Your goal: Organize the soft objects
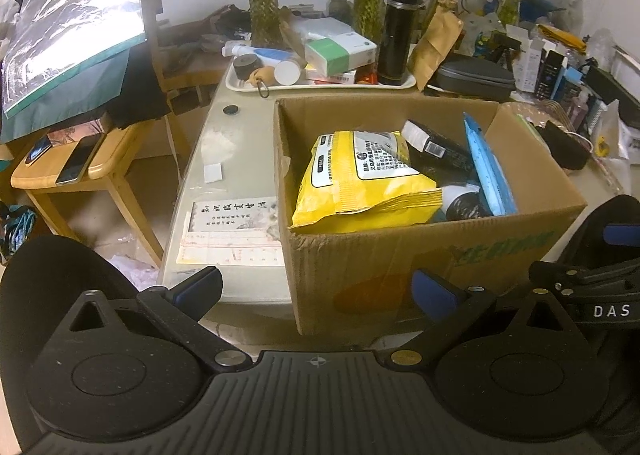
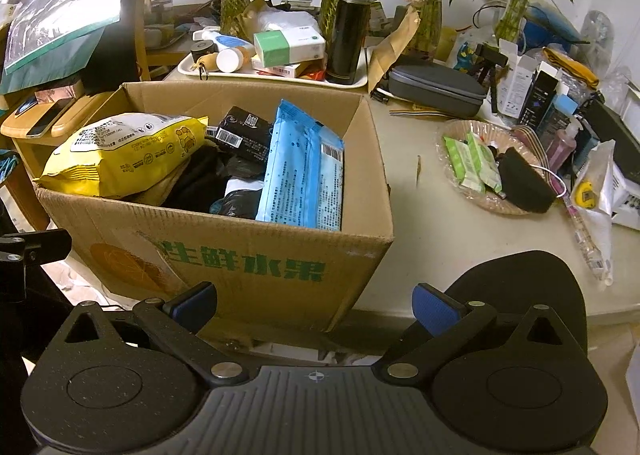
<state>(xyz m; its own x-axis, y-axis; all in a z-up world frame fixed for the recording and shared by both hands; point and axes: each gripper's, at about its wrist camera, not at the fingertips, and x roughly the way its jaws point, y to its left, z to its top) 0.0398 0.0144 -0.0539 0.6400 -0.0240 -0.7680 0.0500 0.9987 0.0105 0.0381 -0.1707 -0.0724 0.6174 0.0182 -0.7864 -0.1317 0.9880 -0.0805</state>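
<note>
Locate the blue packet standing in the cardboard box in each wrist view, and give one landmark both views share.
Left wrist view: the blue packet stands on edge at the right side of the cardboard box, right of centre.
Right wrist view: the blue packet faces the camera, near the middle of the picture.
Shared landmark: the black flask on the white tray behind the box.

From my seat the cardboard box (image 2: 256, 255) fills the middle, stuffed to the rim by the yellow pack (image 2: 120, 159) and blue pack (image 2: 304, 175). Bare table (image 2: 416, 239) opens at center right, before the wicker basket (image 2: 472, 135); clutter walls the top.
</note>
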